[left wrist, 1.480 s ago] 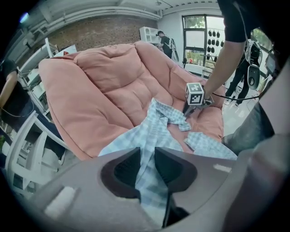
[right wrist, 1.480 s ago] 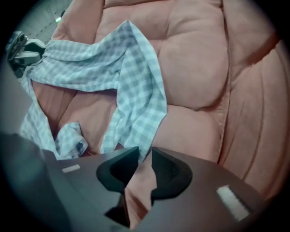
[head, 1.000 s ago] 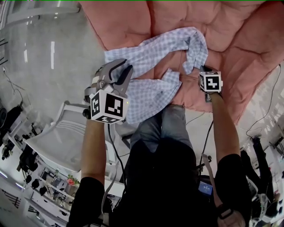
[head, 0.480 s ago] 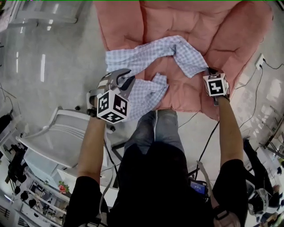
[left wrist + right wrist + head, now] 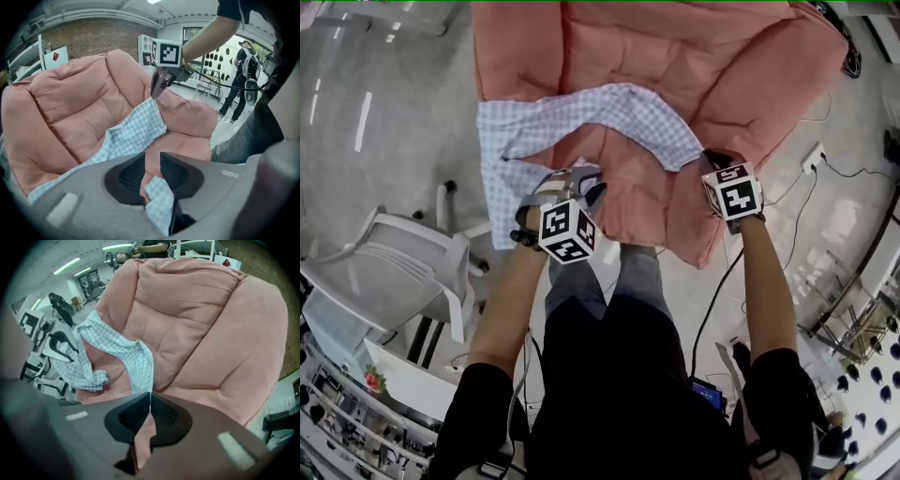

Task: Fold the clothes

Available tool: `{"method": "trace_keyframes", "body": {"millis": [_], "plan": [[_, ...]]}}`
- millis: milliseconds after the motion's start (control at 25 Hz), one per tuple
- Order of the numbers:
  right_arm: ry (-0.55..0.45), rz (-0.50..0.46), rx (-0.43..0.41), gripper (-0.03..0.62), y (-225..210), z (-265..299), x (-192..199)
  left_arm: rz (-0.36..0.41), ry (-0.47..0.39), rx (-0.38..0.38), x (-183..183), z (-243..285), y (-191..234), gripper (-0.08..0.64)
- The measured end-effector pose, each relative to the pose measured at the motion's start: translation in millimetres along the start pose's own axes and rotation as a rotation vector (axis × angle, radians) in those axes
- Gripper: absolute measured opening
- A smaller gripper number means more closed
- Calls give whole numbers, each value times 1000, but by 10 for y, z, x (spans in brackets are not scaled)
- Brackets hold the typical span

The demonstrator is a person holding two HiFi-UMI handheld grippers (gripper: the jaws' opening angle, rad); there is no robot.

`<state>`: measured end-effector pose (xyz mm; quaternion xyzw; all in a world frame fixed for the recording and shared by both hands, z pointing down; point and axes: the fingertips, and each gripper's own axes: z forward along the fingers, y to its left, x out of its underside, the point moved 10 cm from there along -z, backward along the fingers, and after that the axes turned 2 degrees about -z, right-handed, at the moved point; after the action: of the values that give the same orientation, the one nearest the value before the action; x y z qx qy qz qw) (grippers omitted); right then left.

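Note:
A blue-and-white checked shirt (image 5: 609, 108) stretches as a band across the front of a pink cushioned seat (image 5: 675, 47). Its left part hangs over the seat's edge toward the floor. My left gripper (image 5: 581, 187) is at the seat's front edge. In the left gripper view, my left gripper (image 5: 152, 161) is shut on a fold of the shirt (image 5: 131, 133). My right gripper (image 5: 710, 161) holds the band's right end. In the right gripper view, my right gripper (image 5: 150, 399) is pinched tight on a thin edge of the shirt (image 5: 122, 345).
A white chair (image 5: 384, 281) stands on the grey floor to the left of the seat. A cable and wall socket (image 5: 814, 155) lie to the right. The person's jeans-clad legs (image 5: 628, 272) are against the seat's front edge. Shelving with small items fills the lower left.
The left gripper has swung right, toward the seat's front edge, taking the cloth with it. The right gripper has risen. The crumpled shirt is now drawn out into a band between them.

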<state>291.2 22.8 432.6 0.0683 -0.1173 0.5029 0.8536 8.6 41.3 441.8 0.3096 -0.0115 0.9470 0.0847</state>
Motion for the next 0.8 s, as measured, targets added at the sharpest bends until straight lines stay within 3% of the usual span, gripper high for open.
{"method": "trace_keyframes", "body": {"millis": [160,360,560,680,800], "plan": [[-24,-15,-73,11,-154,-7,81,-78,0,-16,-241,456,-289,109],[-67,-25,-136,11,-284,-8,154,-374,-62,-21,-355,996,-486,122],[-103,0,-171,11,-427,66,277,-525,-68,-79,-389,1513,-591,132],[-113,4,-182,11,-463,118,356,-539,-50,-57,-374,1768,-664,132],[-135,1,-187,11,-490,137,389,-414,35,-92,-390,1954,-697,144]]}}
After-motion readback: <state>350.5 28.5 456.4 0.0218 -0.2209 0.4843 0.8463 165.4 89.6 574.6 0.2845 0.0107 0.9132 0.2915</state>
